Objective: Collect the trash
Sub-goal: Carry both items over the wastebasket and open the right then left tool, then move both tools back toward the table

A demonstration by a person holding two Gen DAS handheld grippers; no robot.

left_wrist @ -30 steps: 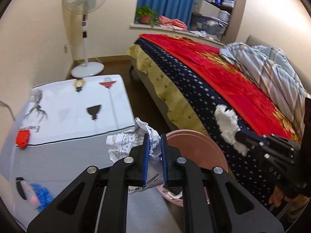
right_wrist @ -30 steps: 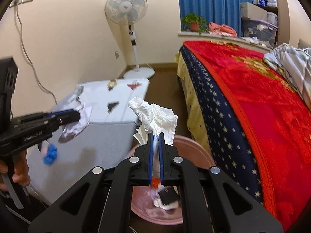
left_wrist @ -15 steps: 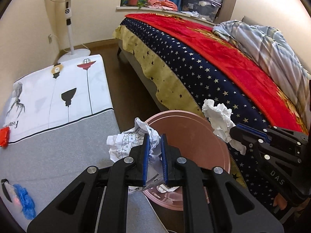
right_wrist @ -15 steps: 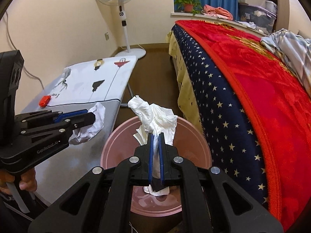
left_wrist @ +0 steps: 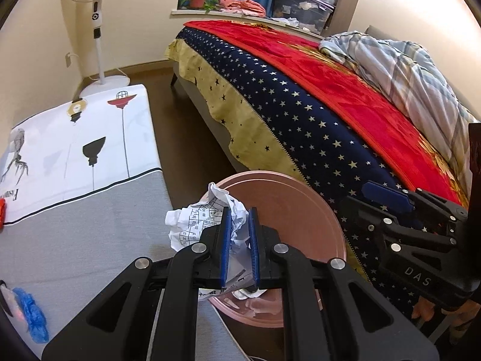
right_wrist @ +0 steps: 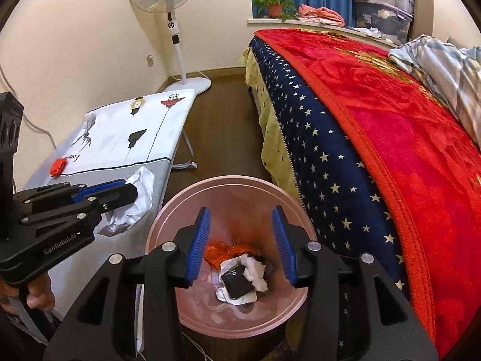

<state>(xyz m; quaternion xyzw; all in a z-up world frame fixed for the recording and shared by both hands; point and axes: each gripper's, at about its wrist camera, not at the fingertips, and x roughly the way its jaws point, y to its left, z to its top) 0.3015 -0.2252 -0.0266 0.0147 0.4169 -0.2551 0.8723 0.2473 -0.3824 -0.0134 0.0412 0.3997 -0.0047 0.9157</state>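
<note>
My left gripper (left_wrist: 239, 219) is shut on a crumpled white paper with printed grid marks (left_wrist: 195, 219), held over the near-left rim of the round pink bin (left_wrist: 300, 198). In the right wrist view the same left gripper (right_wrist: 126, 189) and crumpled paper (right_wrist: 135, 201) hang left of the bin (right_wrist: 192, 198). My right gripper (right_wrist: 241, 210) hovers above the bin's mouth; its jaws are opening and nothing is between them. A white tissue wad (right_wrist: 255, 269) lies inside the bin on a black item and orange wrapper. The left wrist view shows the right gripper (left_wrist: 387, 195) from the side.
A board with a white and grey printed cover (left_wrist: 75, 150) stands left of the bin, bearing a red scrap (right_wrist: 58, 165) and a blue scrap (left_wrist: 30, 313). A bed with a red and starred blanket (left_wrist: 330, 105) runs along the right. A standing fan (right_wrist: 177, 30) is at the back.
The right gripper's jaws spread apart and the white tissue dropped from them into the bin. Both grippers sank toward the bin; the left keeps its hold on the paper.
</note>
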